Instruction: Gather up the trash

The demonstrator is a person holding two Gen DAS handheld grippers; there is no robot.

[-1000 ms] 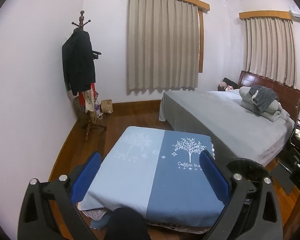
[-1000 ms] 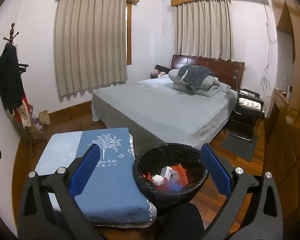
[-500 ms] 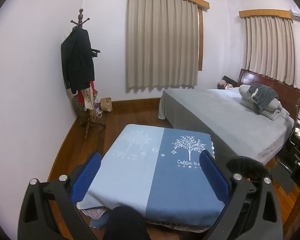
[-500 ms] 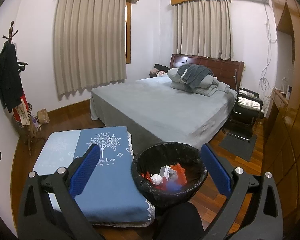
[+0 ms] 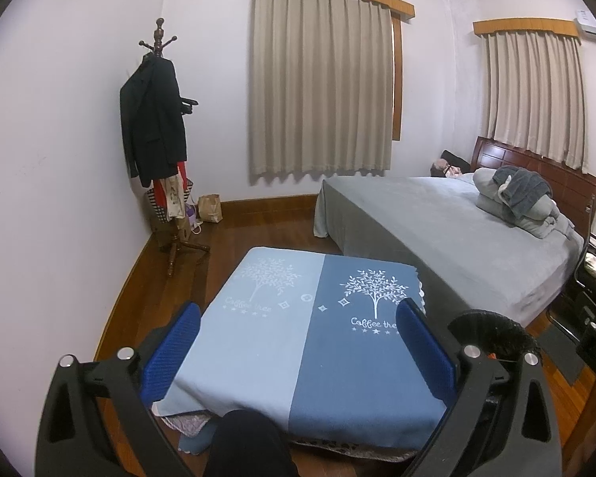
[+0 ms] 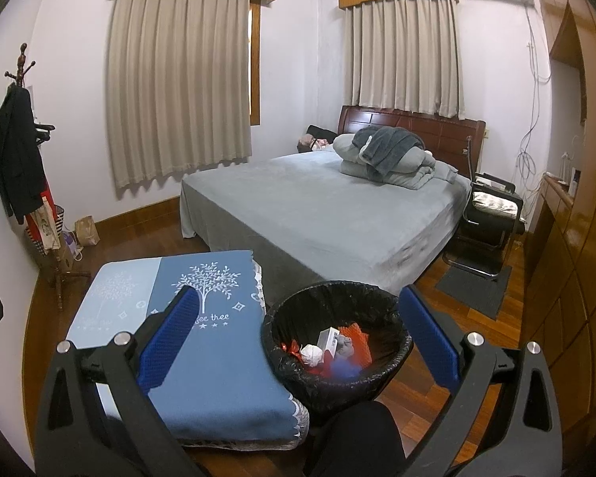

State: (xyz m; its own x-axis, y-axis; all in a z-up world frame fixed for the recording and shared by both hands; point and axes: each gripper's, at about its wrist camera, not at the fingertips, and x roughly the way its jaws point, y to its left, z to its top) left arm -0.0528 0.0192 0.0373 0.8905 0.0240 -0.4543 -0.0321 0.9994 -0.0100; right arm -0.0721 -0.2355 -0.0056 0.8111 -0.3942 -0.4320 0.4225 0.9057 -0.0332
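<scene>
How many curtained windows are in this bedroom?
2. One set of beige curtains hangs on the wall facing the side of the bed; the other set hangs above the headboard. More windows could lie outside both views.

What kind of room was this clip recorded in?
A home bedroom, by the look of it: a made bed with a wooden headboard, curtained windows, and a coat rack hung with clothes. A lined trash bin stands by a cloth-covered table.

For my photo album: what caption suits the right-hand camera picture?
Open right gripper above a black-lined trash bin holding scraps, beside a blue-covered table.
</scene>
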